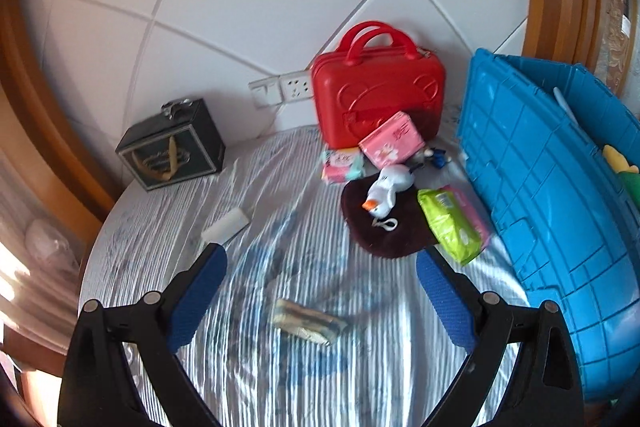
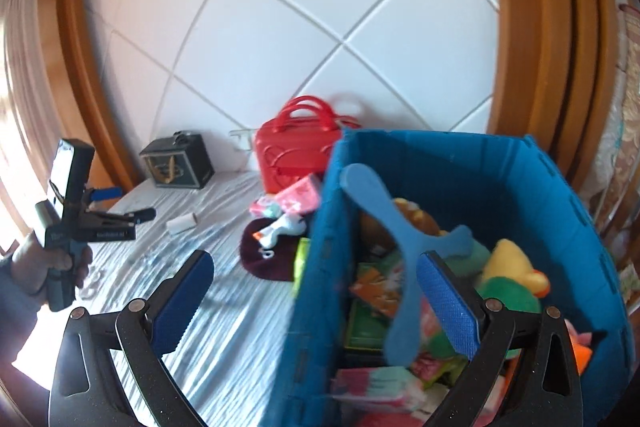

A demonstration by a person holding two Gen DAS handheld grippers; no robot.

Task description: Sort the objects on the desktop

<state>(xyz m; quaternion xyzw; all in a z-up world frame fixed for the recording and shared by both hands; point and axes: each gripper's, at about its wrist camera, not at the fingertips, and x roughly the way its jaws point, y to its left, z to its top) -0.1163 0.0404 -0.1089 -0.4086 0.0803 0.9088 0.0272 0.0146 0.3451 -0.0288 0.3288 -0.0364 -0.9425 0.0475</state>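
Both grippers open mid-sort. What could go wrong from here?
1. The left gripper hangs open above a flat crinkled wrapper on the striped tablecloth; its fingers may snag cloth.
2. The right gripper straddles the blue plastic crate wall and could knock it.

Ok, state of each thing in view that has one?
Left gripper: open, empty, above the table.
Right gripper: open, empty, over the bin's edge.
Blue bin: open-topped, holding toys and packets.
Red case: shut, upright.
Dark box: shut.
Green packet: leaning against the bin.
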